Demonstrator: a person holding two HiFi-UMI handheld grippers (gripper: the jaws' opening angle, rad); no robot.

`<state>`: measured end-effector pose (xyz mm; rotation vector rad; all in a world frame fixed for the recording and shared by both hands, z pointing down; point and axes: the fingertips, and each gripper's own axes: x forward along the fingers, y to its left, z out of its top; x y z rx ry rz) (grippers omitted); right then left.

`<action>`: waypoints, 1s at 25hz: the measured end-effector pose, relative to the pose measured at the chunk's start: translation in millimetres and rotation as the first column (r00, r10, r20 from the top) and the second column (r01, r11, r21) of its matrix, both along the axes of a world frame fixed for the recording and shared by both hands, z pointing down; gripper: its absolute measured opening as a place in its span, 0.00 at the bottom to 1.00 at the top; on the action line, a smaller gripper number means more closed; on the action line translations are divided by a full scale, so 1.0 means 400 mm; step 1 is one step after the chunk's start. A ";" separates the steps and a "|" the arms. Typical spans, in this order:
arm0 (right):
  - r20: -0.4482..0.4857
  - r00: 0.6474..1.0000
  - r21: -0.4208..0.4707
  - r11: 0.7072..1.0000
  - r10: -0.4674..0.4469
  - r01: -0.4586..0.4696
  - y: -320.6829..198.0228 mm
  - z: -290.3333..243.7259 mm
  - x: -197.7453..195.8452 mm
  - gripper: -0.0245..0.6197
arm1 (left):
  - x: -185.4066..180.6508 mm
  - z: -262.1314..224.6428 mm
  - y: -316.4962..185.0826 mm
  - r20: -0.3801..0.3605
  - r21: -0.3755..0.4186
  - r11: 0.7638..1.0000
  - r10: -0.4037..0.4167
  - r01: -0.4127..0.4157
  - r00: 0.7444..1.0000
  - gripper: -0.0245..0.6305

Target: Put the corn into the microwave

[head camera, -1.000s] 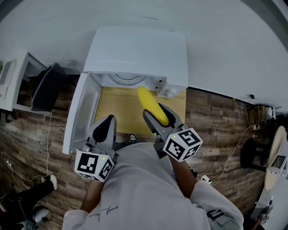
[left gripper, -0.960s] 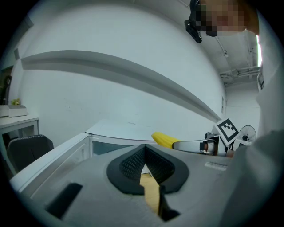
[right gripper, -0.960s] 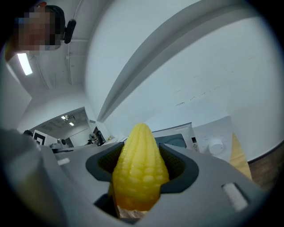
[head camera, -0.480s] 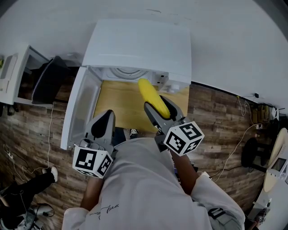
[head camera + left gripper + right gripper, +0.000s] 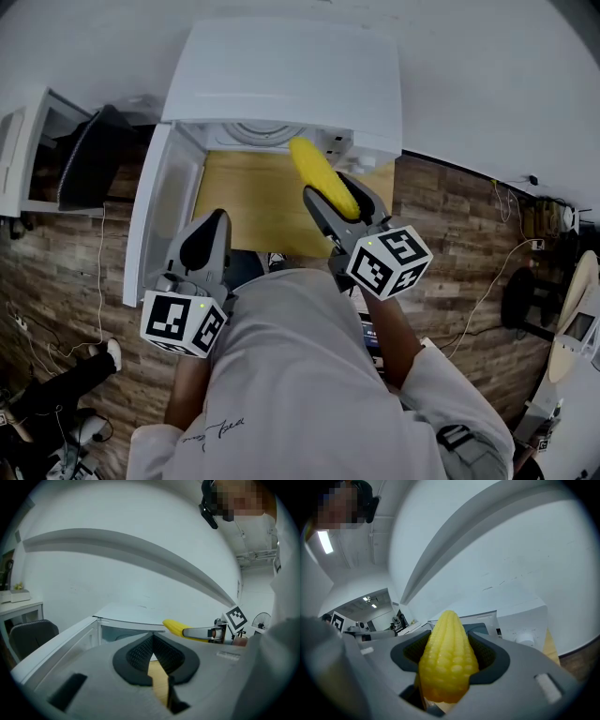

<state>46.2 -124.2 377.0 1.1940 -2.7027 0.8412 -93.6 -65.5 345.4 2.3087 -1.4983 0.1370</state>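
Corn (image 5: 319, 175) has moved forward since a second ago. Its tip now sits at the open mouth of the white microwave (image 5: 291, 75), above the far edge of the wooden worktop (image 5: 244, 202). Right gripper (image 5: 337, 195) clamps its thick end. Left gripper (image 5: 216, 220) is pinched together, empty. Corn looks light, stiff, bumpy and tapered, so best held at the thick end.

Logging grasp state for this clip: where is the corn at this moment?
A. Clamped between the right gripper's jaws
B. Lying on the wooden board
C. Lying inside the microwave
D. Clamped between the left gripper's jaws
A: the right gripper view shows the corn clamped between the jaws of the right gripper, held in front of the open microwave and not yet set down inside.
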 end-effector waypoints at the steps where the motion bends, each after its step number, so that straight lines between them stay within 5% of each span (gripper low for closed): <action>1: -0.005 1.000 0.000 1.000 -0.004 0.004 -0.003 0.003 -0.003 0.44 | -0.006 0.003 -0.003 -0.002 -0.001 1.000 -0.005 0.005 1.000 0.02; 25: -0.073 0.997 -0.065 0.998 0.014 -0.019 -0.055 0.118 -0.068 0.44 | -0.040 0.028 0.002 -0.013 -0.030 0.999 -0.024 0.023 1.000 0.02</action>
